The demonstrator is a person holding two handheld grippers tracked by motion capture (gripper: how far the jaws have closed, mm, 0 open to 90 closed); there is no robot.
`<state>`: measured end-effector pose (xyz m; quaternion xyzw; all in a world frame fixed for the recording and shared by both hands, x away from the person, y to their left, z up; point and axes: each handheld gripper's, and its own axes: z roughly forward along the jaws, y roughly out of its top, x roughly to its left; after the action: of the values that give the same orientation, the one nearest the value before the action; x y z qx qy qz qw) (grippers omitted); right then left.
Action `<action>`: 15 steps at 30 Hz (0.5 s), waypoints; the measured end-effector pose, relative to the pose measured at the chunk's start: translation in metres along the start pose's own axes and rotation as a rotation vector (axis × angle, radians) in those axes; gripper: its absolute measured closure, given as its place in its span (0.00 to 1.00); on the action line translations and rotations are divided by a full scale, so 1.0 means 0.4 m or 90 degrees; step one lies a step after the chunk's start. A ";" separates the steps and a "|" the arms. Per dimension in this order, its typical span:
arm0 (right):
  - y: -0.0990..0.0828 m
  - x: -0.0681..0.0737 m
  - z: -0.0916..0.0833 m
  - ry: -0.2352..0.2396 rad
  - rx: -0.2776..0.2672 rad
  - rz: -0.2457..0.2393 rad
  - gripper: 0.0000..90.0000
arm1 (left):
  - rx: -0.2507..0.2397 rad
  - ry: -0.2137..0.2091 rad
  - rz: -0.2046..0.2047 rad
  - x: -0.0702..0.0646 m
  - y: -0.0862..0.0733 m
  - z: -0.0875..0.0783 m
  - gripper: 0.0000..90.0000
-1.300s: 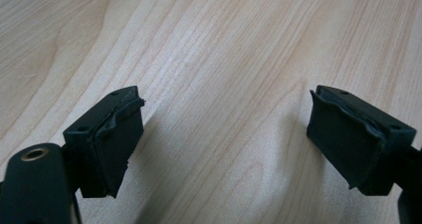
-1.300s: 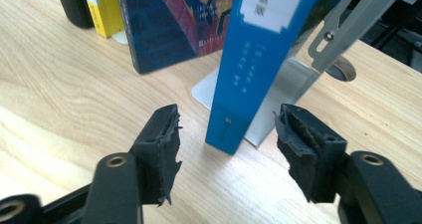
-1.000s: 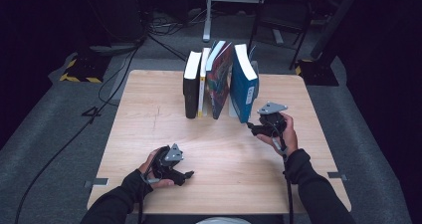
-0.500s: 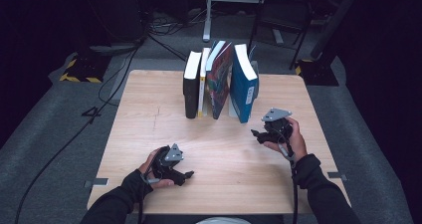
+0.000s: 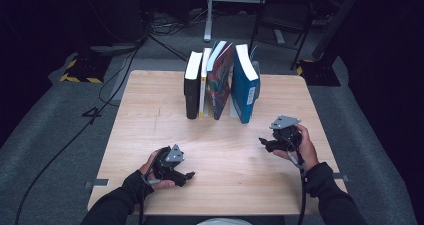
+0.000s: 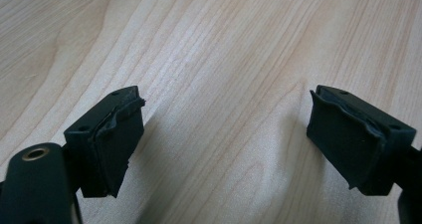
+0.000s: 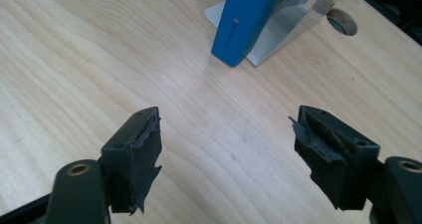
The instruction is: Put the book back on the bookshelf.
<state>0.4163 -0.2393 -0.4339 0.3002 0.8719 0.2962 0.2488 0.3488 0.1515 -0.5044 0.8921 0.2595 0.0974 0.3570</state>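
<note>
Count on tabletop (image 5: 150,135): four books upright in one row at the far middle — black book (image 5: 192,90) leftmost, yellow-spined book (image 5: 204,85), colourful book (image 5: 221,82), blue book (image 5: 244,87) rightmost. One metal bookend (image 5: 256,80) beside the blue book. Two tongs: left tongs (image 5: 189,175), right tongs (image 5: 262,142).

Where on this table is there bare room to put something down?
Bare wood lies between the left gripper and right gripper, and along the table left of the black book. It is crowded at the far middle, where the books stand up to the blue book.
</note>
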 end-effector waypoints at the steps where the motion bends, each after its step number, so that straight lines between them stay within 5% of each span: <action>1: 0.000 0.000 0.000 0.000 0.000 0.000 0.29 | 0.000 0.000 0.000 0.000 0.000 0.000 0.16; 15: -0.057 0.019 -0.054 0.005 -0.008 -0.025 0.29 | 0.000 0.001 -0.001 -0.001 0.000 0.000 0.16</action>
<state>0.3891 -0.2568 -0.4360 0.2804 0.8768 0.2976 0.2529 0.3485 0.1515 -0.5044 0.8916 0.2606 0.0976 0.3572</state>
